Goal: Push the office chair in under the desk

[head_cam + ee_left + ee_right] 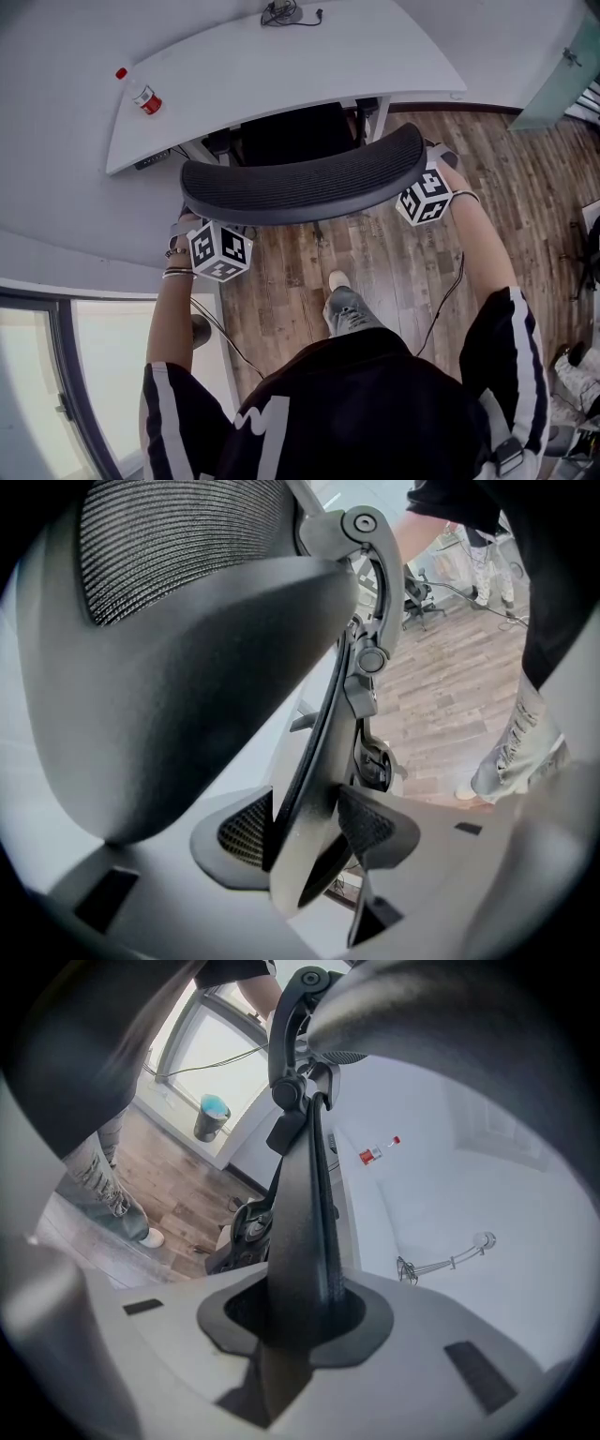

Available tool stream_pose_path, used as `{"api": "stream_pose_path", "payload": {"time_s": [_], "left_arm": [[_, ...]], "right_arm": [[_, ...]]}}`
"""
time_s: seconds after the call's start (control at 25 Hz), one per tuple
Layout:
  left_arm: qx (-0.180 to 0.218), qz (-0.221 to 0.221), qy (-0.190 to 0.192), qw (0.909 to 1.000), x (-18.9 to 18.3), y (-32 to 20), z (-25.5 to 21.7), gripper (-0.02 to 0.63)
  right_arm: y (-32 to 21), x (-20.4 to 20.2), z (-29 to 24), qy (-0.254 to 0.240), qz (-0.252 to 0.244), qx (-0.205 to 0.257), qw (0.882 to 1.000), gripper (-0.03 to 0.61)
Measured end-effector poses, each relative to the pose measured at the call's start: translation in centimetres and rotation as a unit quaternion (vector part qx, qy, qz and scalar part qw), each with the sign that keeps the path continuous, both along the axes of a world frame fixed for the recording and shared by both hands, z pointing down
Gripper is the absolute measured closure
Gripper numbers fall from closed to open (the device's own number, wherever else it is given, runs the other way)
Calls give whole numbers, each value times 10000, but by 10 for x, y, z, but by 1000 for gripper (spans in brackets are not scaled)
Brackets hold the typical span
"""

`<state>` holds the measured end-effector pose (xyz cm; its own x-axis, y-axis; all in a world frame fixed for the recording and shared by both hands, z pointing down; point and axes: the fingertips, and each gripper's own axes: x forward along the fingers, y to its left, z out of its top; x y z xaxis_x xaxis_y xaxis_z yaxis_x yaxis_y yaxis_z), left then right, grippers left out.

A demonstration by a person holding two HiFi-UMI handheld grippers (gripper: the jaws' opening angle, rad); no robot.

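Office chair at desk, left claw, right claw clamping backrest edges

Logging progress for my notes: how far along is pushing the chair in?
Done: the left tool and right tool are clamped on the backrest, at its side edges. In hand: the seat has its front under the desk. Left: much of the seat shows outside the desk edge, so more pushing seems needed.
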<state>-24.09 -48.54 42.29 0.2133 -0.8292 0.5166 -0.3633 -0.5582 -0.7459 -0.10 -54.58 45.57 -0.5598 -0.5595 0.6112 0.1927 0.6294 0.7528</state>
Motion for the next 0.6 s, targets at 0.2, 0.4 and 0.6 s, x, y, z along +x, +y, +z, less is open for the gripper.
{"api": "stream_pose_path", "payload": {"time_s": [0.2, 0.4, 0.6], "left_arm": [[41, 14, -11, 10000, -1, -14, -1, 393], [53, -3, -9, 10000, -7, -26, 0, 393], [56, 12, -28, 10000, -7, -39, -1, 393]], "right_arm": [[-13, 0, 0, 4, -20, -27, 10000, 483], [-25, -7, -1, -3, -2, -8, 10000, 483], [-39, -7, 0, -5, 7, -17, 10000, 483]]}}
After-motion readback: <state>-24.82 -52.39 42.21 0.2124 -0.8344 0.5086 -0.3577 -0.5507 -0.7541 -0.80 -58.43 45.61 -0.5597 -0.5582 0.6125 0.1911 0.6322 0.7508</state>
